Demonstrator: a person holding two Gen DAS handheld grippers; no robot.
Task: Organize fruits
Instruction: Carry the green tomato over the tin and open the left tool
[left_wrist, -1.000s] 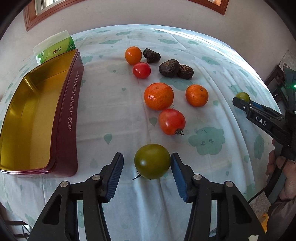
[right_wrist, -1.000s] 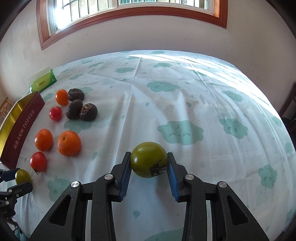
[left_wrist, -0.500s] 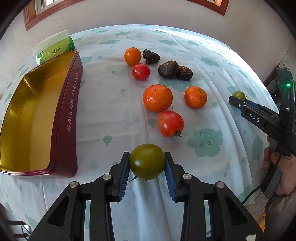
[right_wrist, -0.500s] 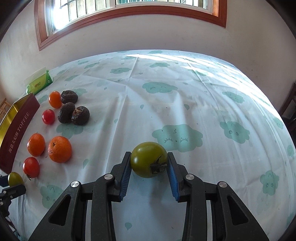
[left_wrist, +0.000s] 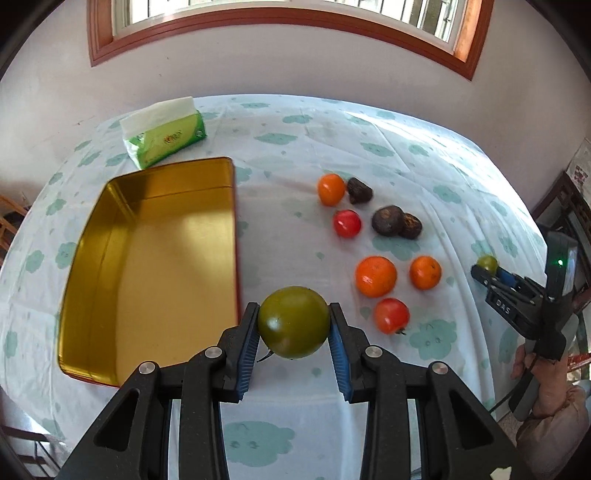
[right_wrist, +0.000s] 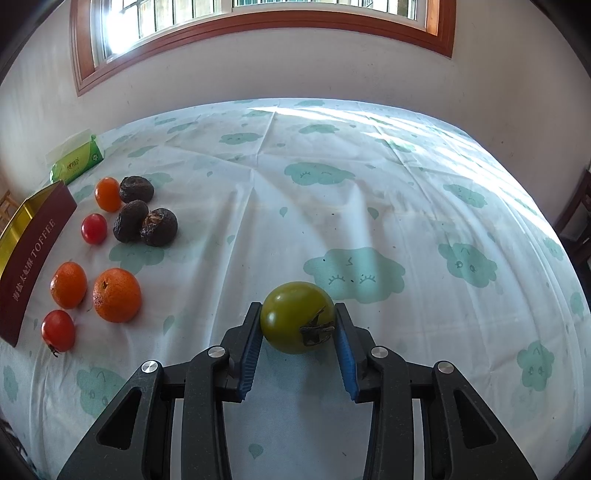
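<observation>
**Two green tomatoes gripped, gold tin lying bare**

One container is sitting on the cloud-print tablecloth (left_wrist: 280, 236): a rectangular toffee tin (left_wrist: 147, 258) with a gold inside and a dark red outer wall, and nothing is lying in it. A green tissue pack (left_wrist: 164, 134) is resting just beyond its far end, near the table's back edge.

Wide bare cloth is stretching across the right half of the table in the right wrist view, running to the wall under the window. Between the tin's long wall and the fruit cluster, a strip of cloth is lying open.

The left gripper (left_wrist: 293, 332) is clamping a green tomato (left_wrist: 293, 321) between its blue pads, the jaws having just been closing on it; the fruit is hanging beside the tin's near right corner. The right gripper (right_wrist: 297, 328) is pinching a second green tomato (right_wrist: 295, 315), dried stem turned toward the right pad, over bare cloth.

Both are olive-green, smooth and glossy. On the cloth are lying three oranges (left_wrist: 375, 277), two red tomatoes (left_wrist: 391, 315) and three dark wrinkled fruits (left_wrist: 388, 220), clustered right of the tin.
</observation>
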